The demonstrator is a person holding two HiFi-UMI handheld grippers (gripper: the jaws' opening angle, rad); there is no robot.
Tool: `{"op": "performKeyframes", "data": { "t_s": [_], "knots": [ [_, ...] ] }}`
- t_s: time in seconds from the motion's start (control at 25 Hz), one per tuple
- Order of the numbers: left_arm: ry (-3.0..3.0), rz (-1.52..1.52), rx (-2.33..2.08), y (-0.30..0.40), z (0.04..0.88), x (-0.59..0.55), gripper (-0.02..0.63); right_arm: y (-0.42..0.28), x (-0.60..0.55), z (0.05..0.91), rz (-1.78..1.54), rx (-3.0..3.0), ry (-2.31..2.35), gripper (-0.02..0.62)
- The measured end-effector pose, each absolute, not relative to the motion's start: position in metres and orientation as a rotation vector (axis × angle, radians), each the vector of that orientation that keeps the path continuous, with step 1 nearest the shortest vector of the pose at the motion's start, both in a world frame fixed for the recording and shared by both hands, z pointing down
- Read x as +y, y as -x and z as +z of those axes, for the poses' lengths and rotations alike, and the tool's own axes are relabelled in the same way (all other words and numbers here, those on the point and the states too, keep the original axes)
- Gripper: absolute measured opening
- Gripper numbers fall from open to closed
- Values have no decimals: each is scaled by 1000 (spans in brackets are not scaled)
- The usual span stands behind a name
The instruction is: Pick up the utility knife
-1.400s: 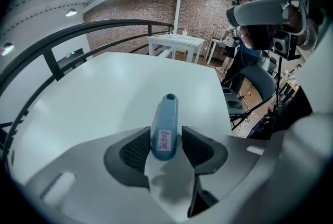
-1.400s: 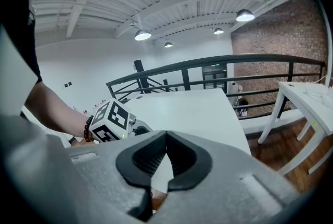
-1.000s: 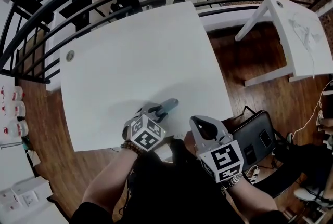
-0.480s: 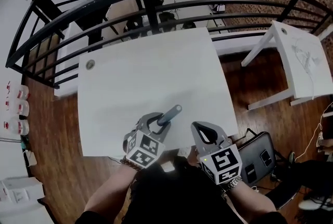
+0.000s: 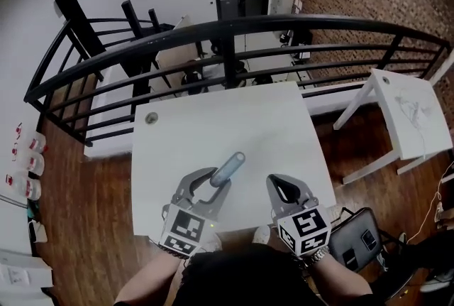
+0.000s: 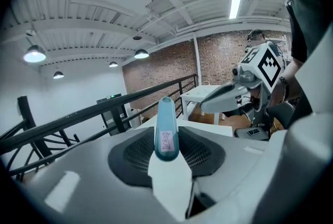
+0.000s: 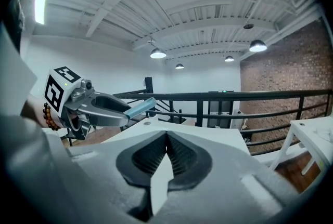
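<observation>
The utility knife [image 5: 228, 167], a slim blue-grey handle, hangs above the white table [image 5: 234, 120] with my left gripper [image 5: 216, 180] shut on its near end. In the left gripper view the knife [image 6: 166, 132] sticks out straight ahead between the ribbed pads, a small label on top. My right gripper [image 5: 278, 185] is beside it on the right, shut, with nothing in it. Its closed tips [image 7: 166, 137] meet in the right gripper view, where the left gripper [image 7: 101, 108] and the knife [image 7: 139, 108] show at the left.
A black metal railing [image 5: 234, 28] curves round the table's far side. A second white table [image 5: 408, 113] stands at the right, and a dark case [image 5: 358, 244] lies on the wooden floor below it. Bottles [image 5: 28, 155] sit at the left edge.
My left gripper has risen off the table with the knife in it. The right gripper has risen too, still shut. The head view has tilted up toward the railing.
</observation>
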State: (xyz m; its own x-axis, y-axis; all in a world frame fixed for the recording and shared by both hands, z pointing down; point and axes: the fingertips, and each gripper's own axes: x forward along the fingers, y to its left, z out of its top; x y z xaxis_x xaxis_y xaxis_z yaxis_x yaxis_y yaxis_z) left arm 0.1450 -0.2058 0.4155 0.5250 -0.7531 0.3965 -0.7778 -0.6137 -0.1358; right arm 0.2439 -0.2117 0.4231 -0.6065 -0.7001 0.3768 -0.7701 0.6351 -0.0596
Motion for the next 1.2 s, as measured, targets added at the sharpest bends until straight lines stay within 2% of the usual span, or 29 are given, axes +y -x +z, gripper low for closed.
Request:
{"op": "performKeyframes", "data": {
  "t_s": [0.44,1.2],
  "knots": [
    [-2750,436,-1498,-98,354,-185,164,-206,-206,384,156,-2590,-1226,-8],
    [-2761,381,-1510,-92,343,-181,164,-196,-204,375,95,-2584,-1223,-8]
  ]
}}
